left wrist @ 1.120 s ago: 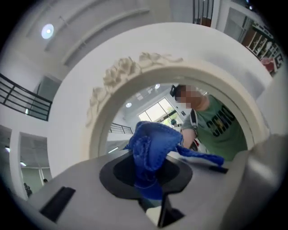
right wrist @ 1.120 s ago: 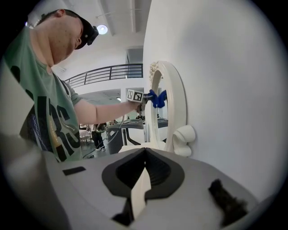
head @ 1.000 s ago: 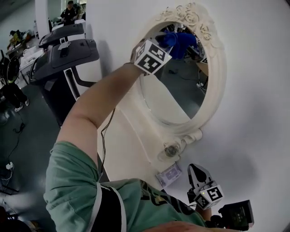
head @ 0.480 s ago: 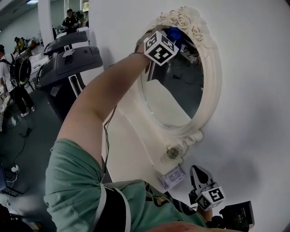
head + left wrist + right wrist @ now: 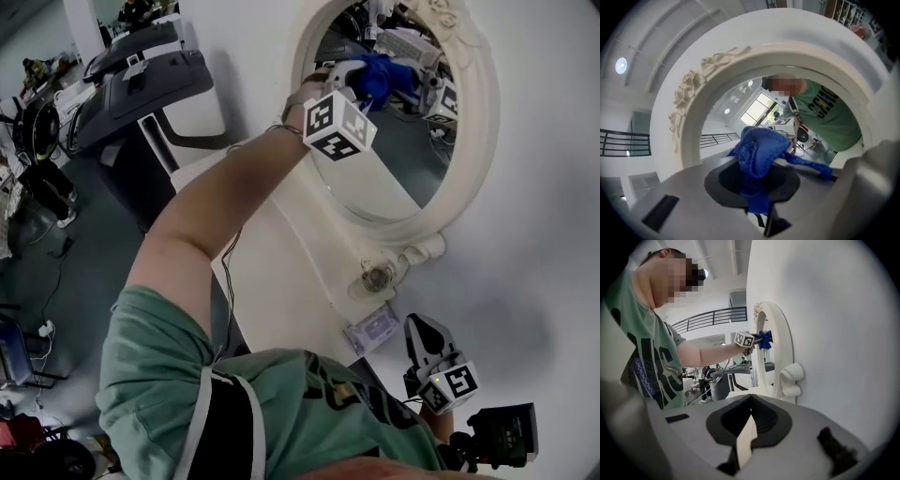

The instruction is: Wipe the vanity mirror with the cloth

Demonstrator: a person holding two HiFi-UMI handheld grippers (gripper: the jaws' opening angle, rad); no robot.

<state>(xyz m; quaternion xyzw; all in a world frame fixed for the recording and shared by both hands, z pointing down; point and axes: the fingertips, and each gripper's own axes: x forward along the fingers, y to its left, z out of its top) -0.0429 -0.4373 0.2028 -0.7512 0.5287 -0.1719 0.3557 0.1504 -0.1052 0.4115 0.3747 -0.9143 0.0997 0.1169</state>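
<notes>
A white wall [image 5: 548, 244] carries the oval vanity mirror [image 5: 476, 141] in its cream, flower-carved frame. A person's bare left arm [image 5: 225, 202] stretches up to it. The left gripper [image 5: 361, 82] has its jaws clamped on a bunched blue cloth [image 5: 382, 75], which sits at the glass just ahead of the jaw tips. The right gripper [image 5: 418, 330] hangs well below the mirror, jaws together on nothing.

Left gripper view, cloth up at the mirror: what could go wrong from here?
1. The cloth is bunched in the left gripper, with a loose tail; the bare jaw tips might touch the mirror glass and scratch it.
2. Only a narrow strip looks pinched, so the cloth could slip out under pressure.
</notes>
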